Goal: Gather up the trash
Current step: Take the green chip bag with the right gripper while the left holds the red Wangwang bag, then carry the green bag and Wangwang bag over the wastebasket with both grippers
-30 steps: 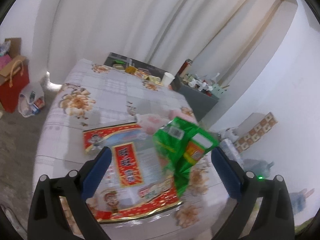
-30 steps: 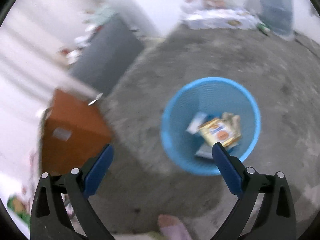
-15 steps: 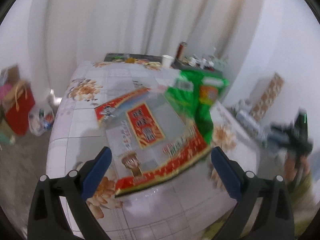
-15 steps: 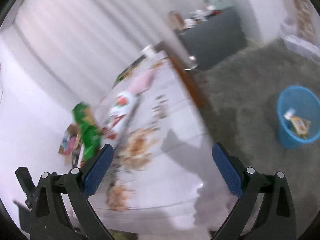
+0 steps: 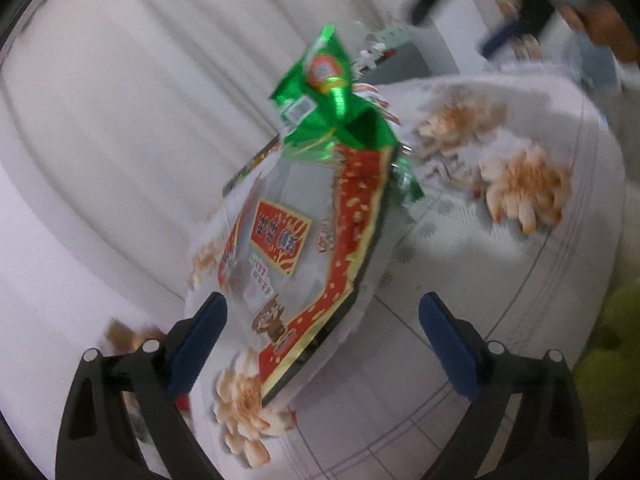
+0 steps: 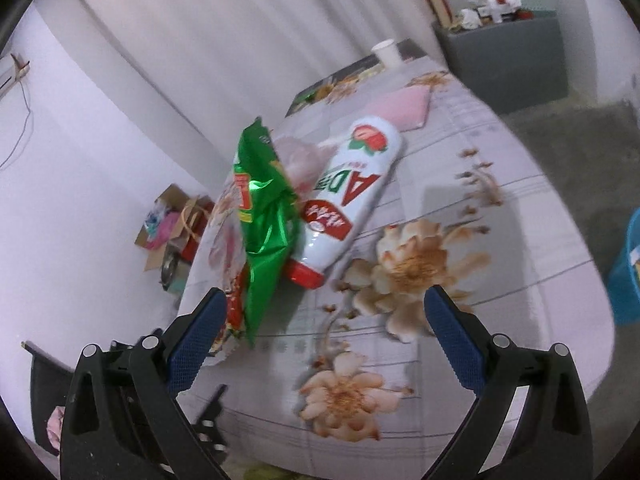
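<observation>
A large red and silver snack bag (image 5: 296, 248) lies on the flowered tablecloth (image 5: 500, 264), with a crumpled green bag (image 5: 332, 100) on its far end. My left gripper (image 5: 322, 336) is open and empty just before the red bag's near edge. In the right wrist view the green bag (image 6: 266, 216) stands crumpled beside a white and red bottle (image 6: 352, 196) that lies on its side. My right gripper (image 6: 320, 332) is open and empty, near the table edge, short of the bottle. The blue trash bin (image 6: 626, 268) shows at the right edge, on the floor.
A pink packet (image 6: 404, 108) and a white paper cup (image 6: 387, 53) lie farther back on the table. A grey cabinet (image 6: 516, 60) with clutter stands at the back right. Bags and a box (image 6: 172, 224) sit on the floor at the left. White curtains hang behind.
My right gripper swung from over the blue bin back to the table and now faces the bottle and green bag. My left gripper tilted and moved closer to the red bag.
</observation>
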Action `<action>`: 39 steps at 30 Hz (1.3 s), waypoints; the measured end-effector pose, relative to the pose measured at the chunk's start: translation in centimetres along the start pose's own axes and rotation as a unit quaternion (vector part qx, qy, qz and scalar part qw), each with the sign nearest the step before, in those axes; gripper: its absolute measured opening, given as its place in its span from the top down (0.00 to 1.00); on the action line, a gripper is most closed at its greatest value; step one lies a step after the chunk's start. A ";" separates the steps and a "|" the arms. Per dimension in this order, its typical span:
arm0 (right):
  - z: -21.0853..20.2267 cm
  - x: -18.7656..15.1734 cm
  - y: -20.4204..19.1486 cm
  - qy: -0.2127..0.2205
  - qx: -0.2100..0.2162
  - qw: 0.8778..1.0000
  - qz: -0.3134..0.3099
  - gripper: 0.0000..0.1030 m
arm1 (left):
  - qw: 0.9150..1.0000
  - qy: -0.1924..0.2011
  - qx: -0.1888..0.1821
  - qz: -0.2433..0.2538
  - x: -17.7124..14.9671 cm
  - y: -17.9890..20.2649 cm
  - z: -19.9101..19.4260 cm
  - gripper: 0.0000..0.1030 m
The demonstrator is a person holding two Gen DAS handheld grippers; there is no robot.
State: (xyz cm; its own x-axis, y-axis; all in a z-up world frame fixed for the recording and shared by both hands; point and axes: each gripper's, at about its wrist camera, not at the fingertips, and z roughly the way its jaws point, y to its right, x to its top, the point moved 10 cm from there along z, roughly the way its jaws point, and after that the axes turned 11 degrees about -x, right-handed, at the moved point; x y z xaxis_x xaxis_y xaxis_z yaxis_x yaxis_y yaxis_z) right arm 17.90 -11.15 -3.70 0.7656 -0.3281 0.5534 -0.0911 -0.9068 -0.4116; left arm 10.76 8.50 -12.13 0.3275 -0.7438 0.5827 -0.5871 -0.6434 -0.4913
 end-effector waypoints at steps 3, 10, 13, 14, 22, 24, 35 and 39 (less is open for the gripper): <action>0.3 0.6 -1.3 -0.005 0.020 1.000 0.007 0.08 | 0.999 -0.006 0.025 0.043 0.0 0.4 1.1 0.14; 1.8 2.9 -3.6 -0.009 0.045 0.999 0.017 0.08 | 0.999 -0.023 0.026 0.032 -0.2 -0.7 3.0 0.25; 2.7 3.7 -4.5 -0.012 0.049 0.999 0.020 0.08 | 0.999 -0.029 0.014 0.015 0.1 -0.8 3.6 0.31; 3.0 4.0 -4.8 -0.011 0.050 0.998 0.020 0.08 | 0.999 -0.029 0.010 0.009 0.1 -1.1 3.9 0.31; 5.7 4.9 -5.9 -0.017 0.028 0.999 0.017 0.09 | 1.000 -0.028 0.005 0.001 0.8 -1.6 5.0 0.45; 6.0 4.8 -6.2 -0.017 0.021 1.000 0.010 0.11 | 1.000 -0.028 0.008 0.006 1.0 -1.5 5.2 0.51; 7.5 3.7 -5.6 -0.027 -0.027 0.999 0.003 0.64 | 0.998 -0.035 0.026 0.046 0.1 0.0 5.1 0.79; 7.1 3.6 -5.4 -0.021 -0.028 0.999 0.011 0.70 | 0.996 -0.039 0.039 0.064 -0.3 0.2 4.8 0.83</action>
State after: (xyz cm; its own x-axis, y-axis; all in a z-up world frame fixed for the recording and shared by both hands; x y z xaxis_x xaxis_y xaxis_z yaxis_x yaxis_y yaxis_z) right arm 25.69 -5.59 -4.64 0.7887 -0.3378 0.5137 -0.1433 -0.9135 -0.3807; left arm 14.10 7.73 -15.44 0.3111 -0.8308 0.4614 -0.5699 -0.5516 -0.6090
